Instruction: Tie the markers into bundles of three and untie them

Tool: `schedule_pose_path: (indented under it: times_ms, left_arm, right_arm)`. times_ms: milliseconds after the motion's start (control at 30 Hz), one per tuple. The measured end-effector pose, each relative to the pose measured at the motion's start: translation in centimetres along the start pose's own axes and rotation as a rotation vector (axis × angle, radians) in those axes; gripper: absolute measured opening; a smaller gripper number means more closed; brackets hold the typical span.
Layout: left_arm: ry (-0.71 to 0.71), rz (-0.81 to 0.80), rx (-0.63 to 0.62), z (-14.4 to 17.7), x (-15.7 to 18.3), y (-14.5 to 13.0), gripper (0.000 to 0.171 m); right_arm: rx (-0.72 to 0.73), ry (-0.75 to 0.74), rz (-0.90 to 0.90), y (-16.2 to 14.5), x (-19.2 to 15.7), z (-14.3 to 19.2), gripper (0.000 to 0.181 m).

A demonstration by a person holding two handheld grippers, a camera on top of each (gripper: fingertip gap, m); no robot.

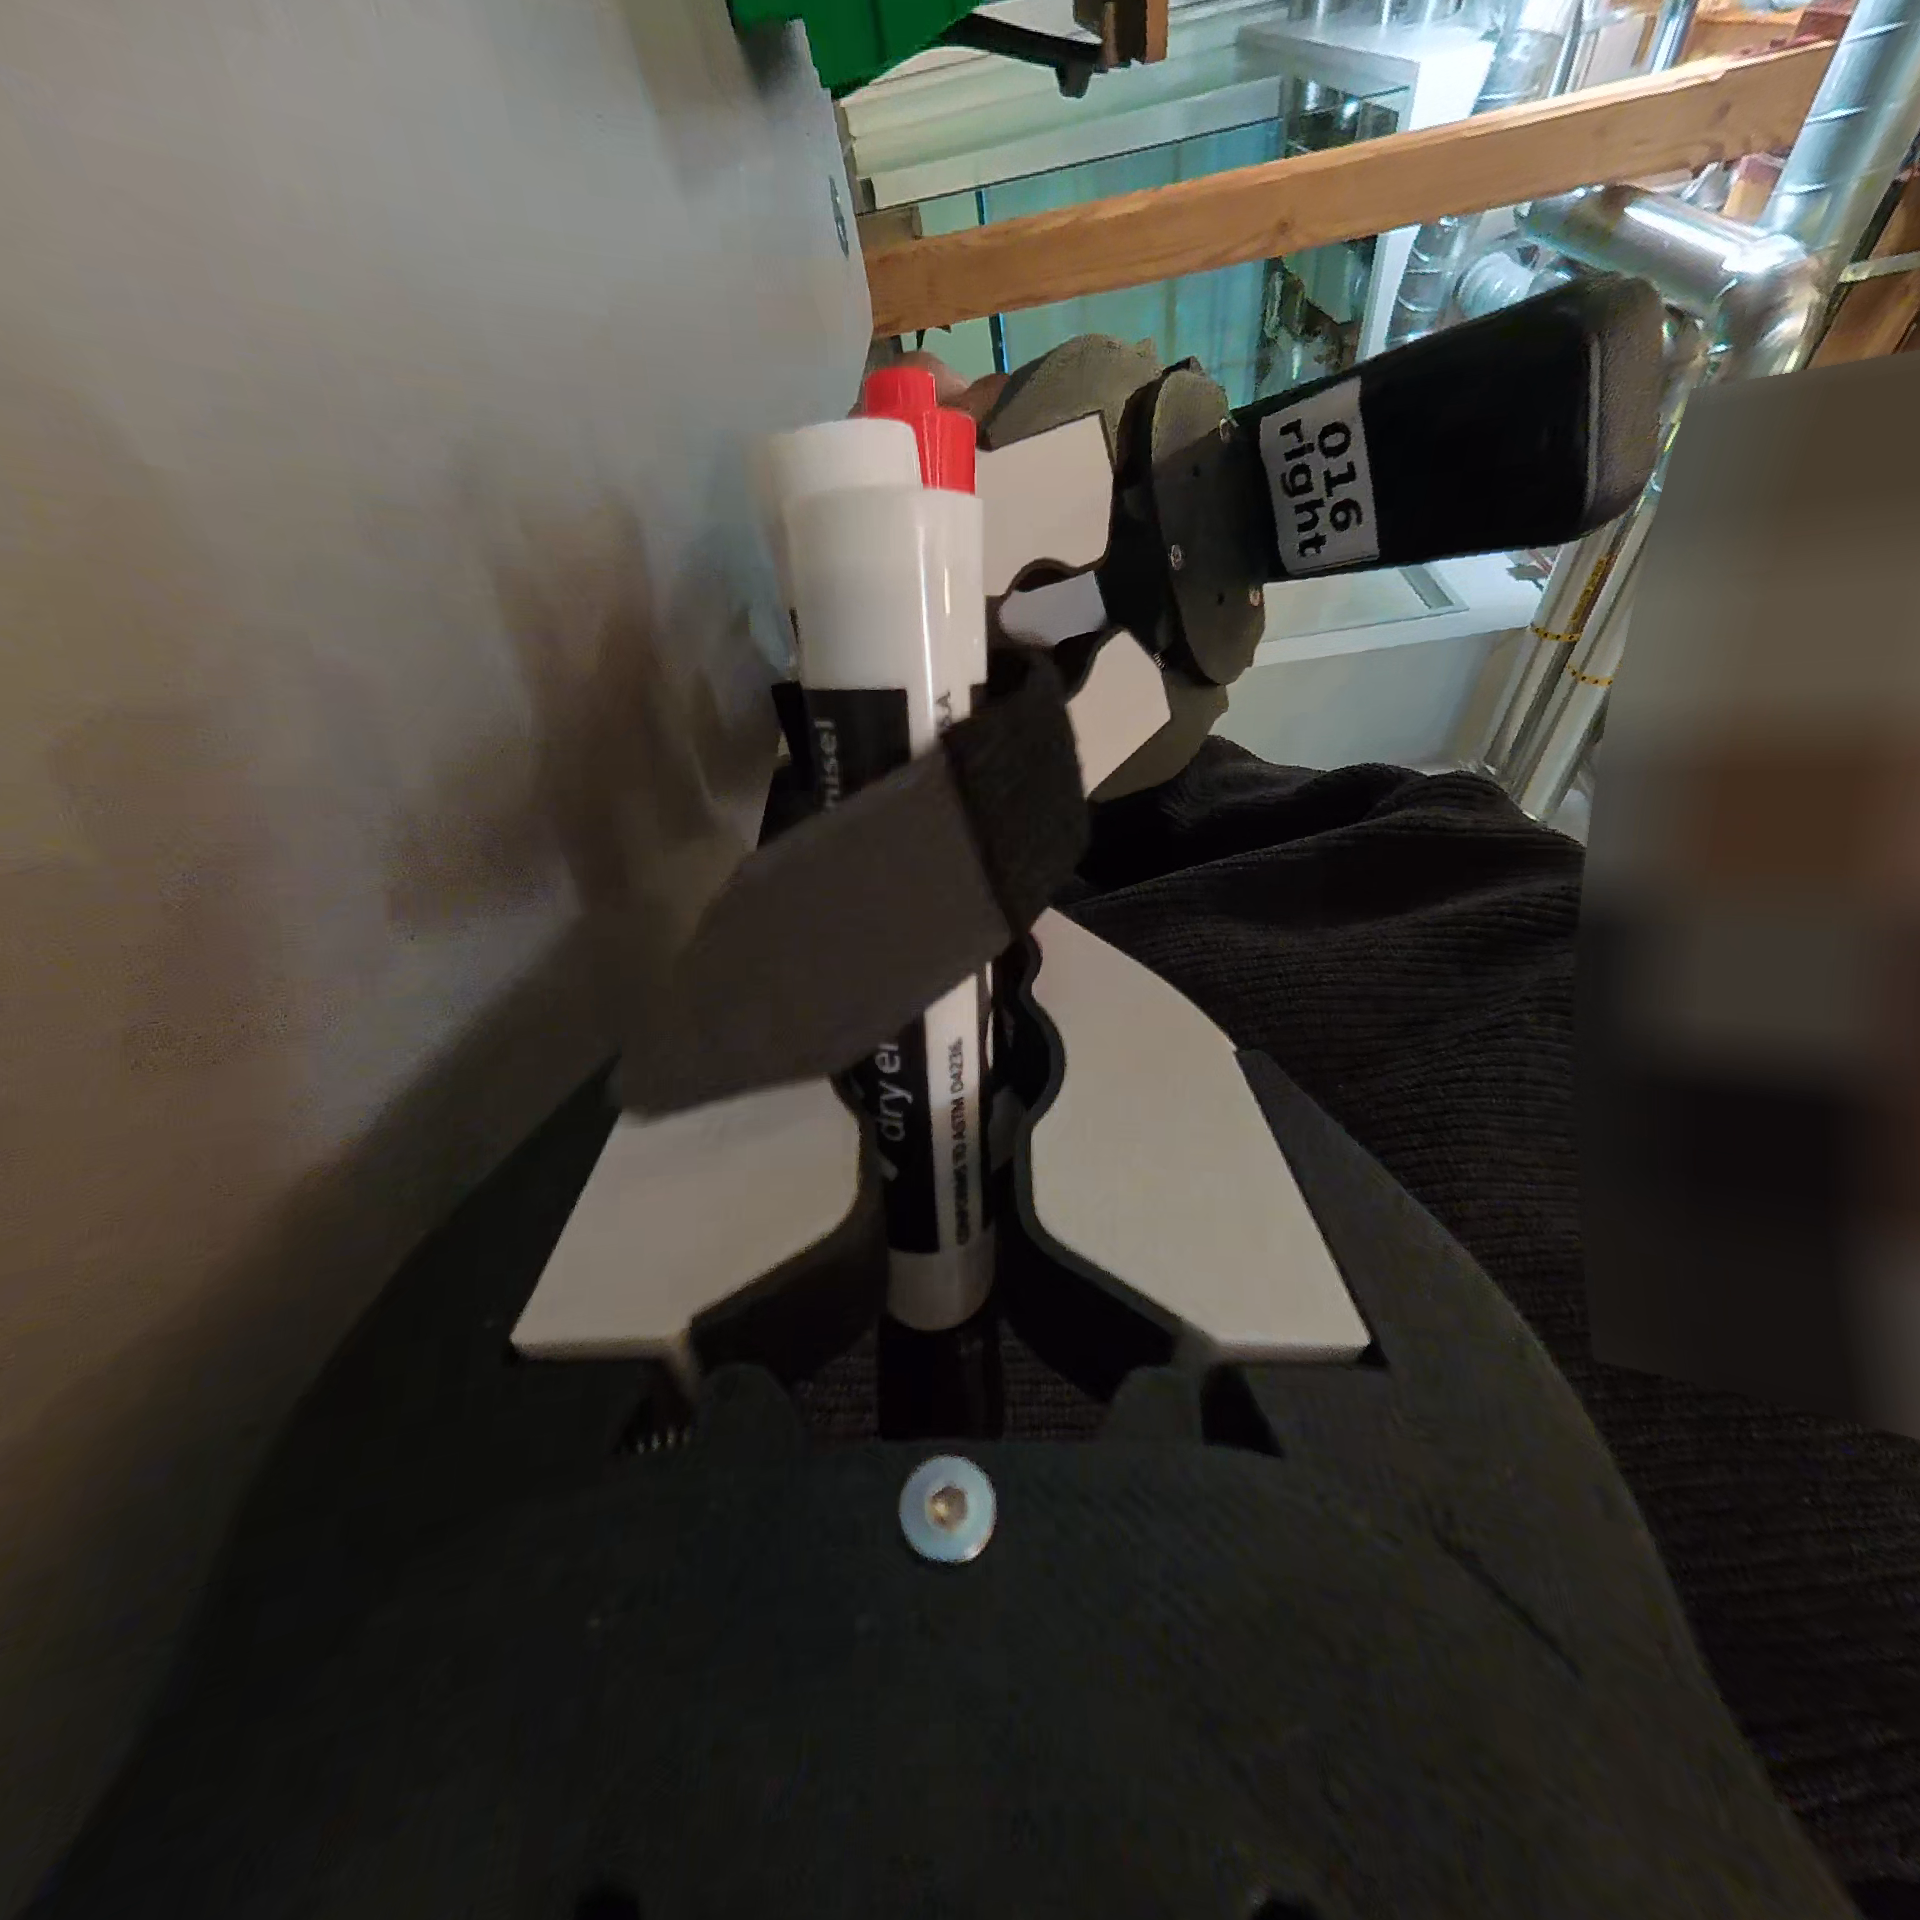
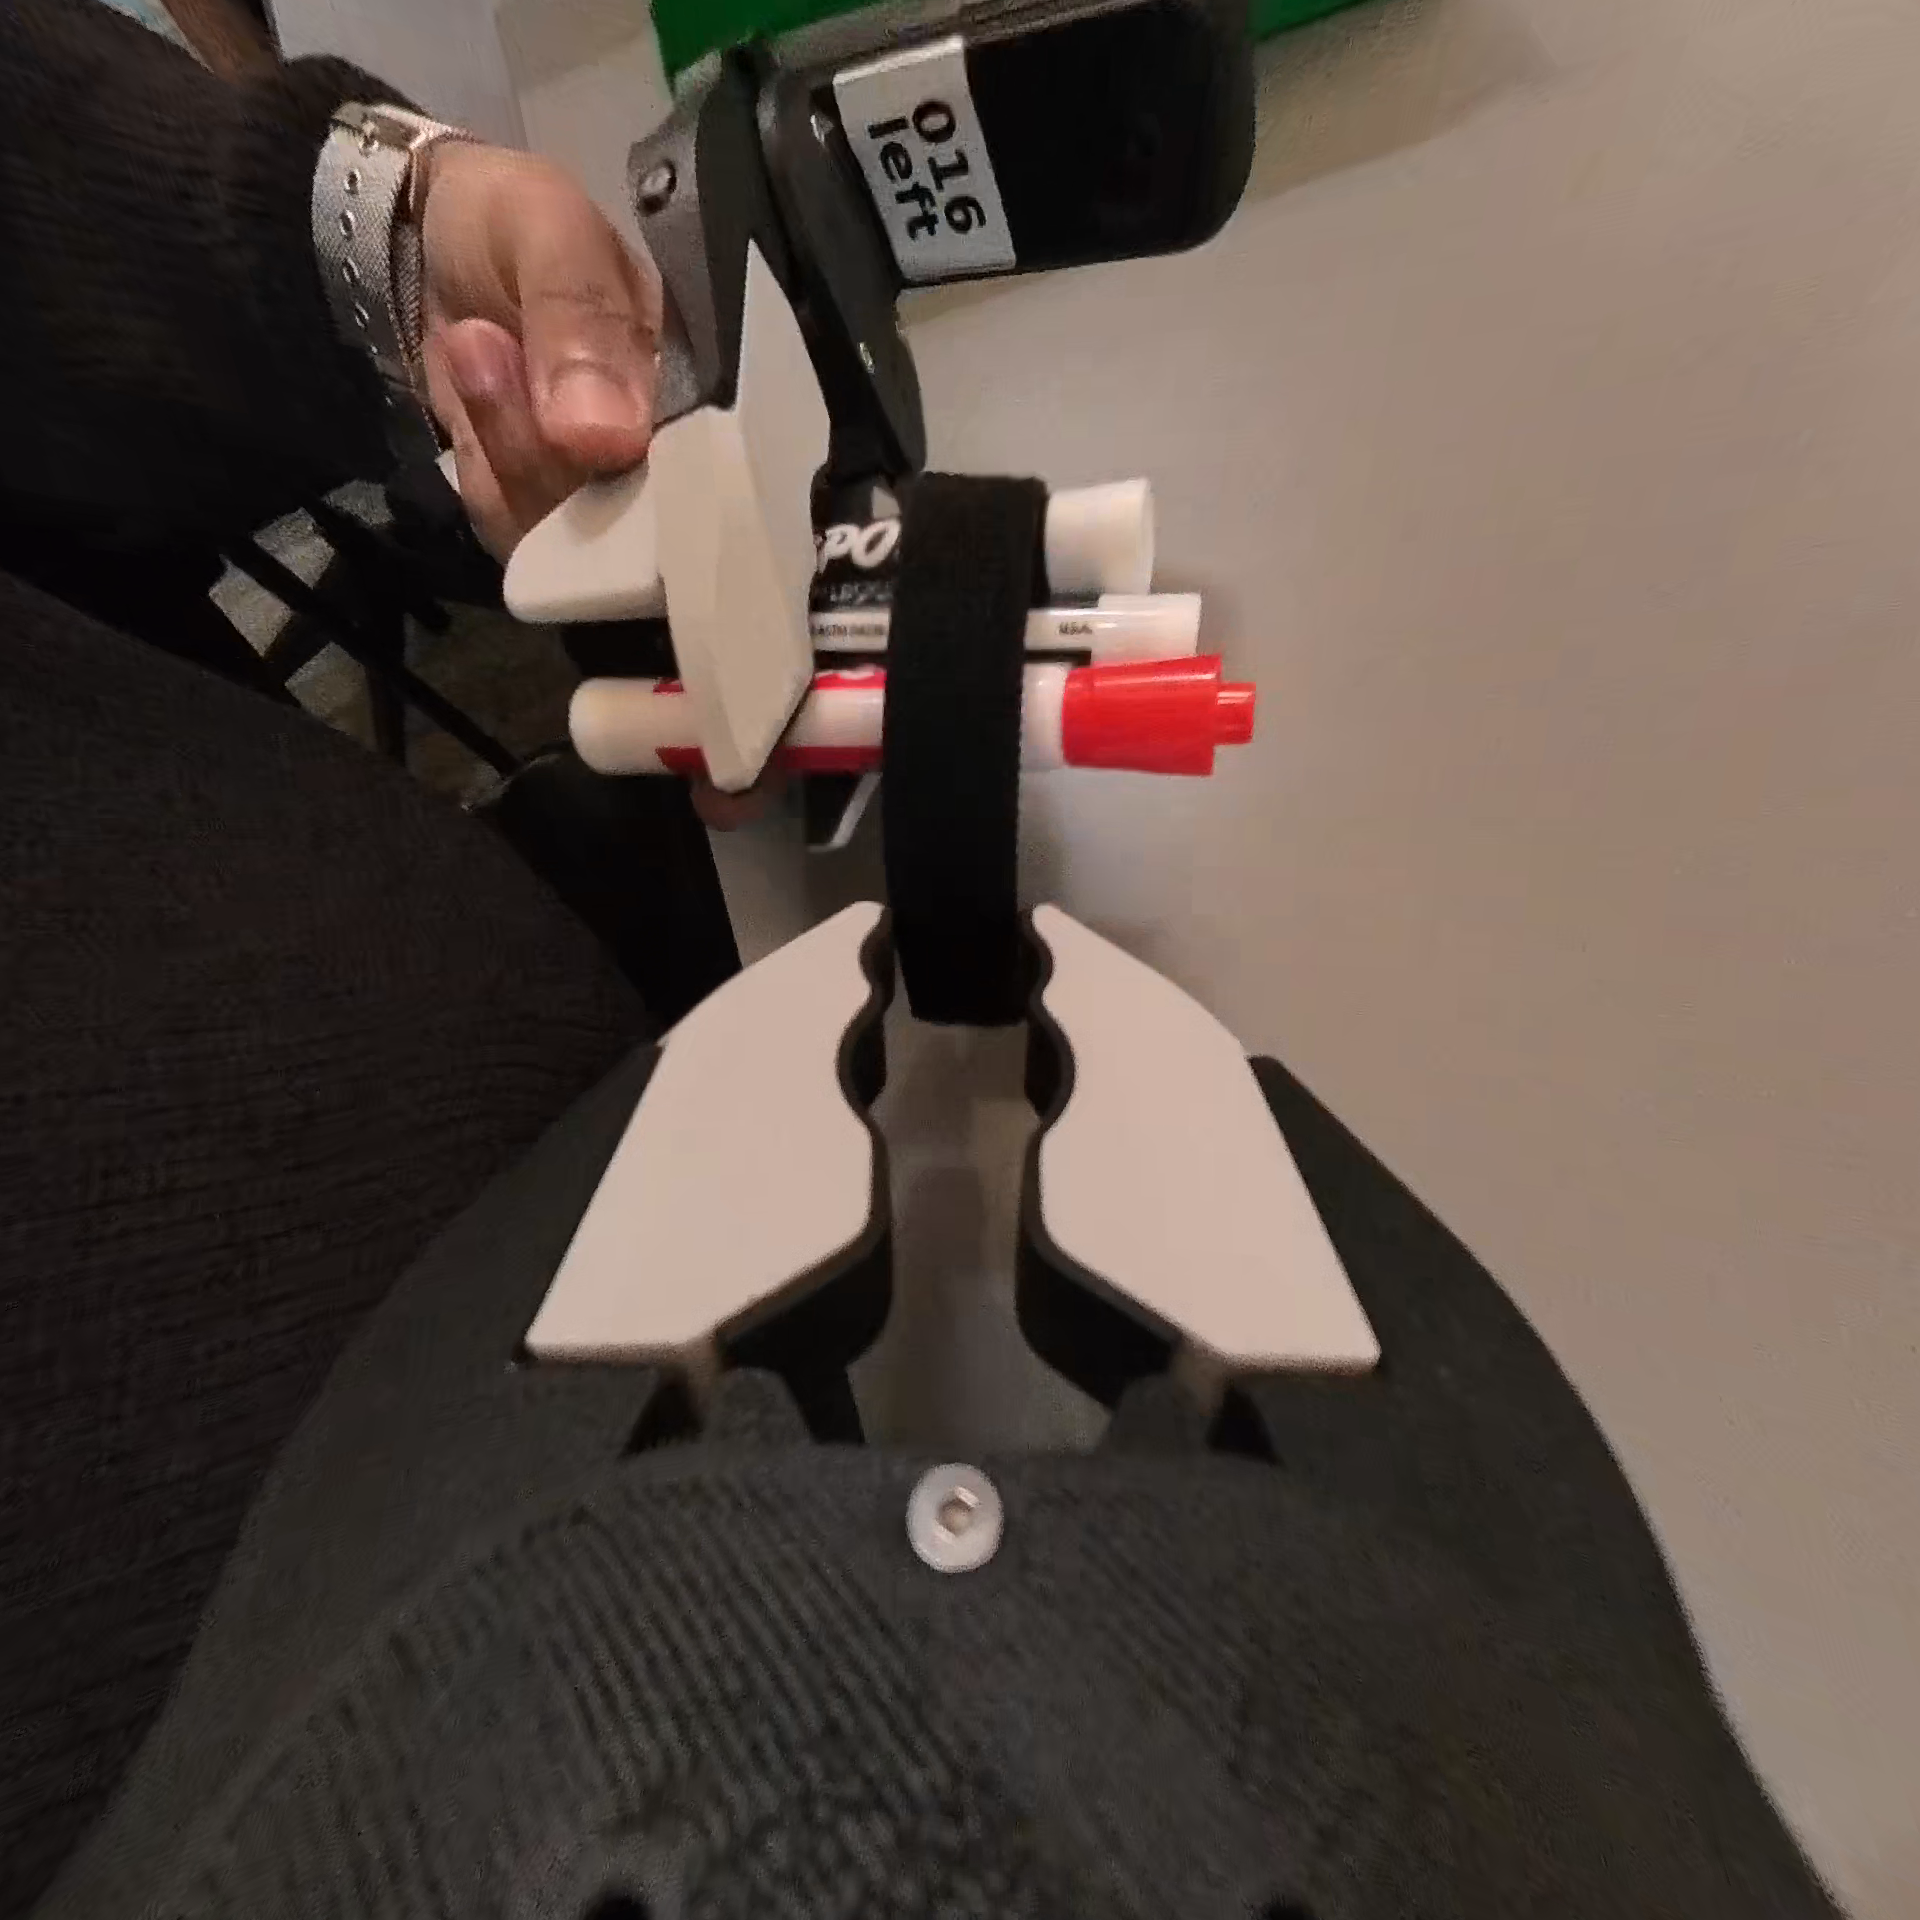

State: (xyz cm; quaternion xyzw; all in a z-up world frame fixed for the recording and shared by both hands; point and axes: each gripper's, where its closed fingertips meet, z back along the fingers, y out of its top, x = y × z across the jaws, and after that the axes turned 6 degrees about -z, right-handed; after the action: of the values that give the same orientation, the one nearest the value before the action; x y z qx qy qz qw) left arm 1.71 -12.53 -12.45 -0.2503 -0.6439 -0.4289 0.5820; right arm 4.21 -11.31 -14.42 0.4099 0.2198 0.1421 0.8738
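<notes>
While the pale bench (image 2: 1558, 623) fills the right of the right wrist view, the left hand-held gripper (image 1: 940, 1174) sits at centre of its own view, pinching the markers (image 1: 883, 644) — three, it seems, one red-capped. Just beyond them, the right hand-held gripper (image 2: 956, 997) grips the black strap (image 2: 951, 727) looped round the bundle at mid-frame. The loop looks slack, so I judge one bundle half-wrapped or half-undone — which, I cannot tell. No other markers show.
</notes>
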Motion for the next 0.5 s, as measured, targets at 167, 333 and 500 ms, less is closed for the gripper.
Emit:
schedule_pose_path:
  times_ms: [167,333,500]
  left_arm:
    - [0.000,-0.007,-0.003,-0.3,0.2,-0.1,0.020]
    - [0.001,-0.020,0.011,-0.2,0.3,0.1,0.017]
    - [-0.008,-0.026,0.023,0.0,0.6,0.3,0.017]
  right_arm:
    - [-0.015,-0.041,0.043,0.2,0.1,-0.5,0.023]
    - [-0.005,-0.011,0.058,0.4,-0.9,-0.6,0.037]
    - [0.067,-0.012,0.023,1.2,0.1,0.8,0.057]
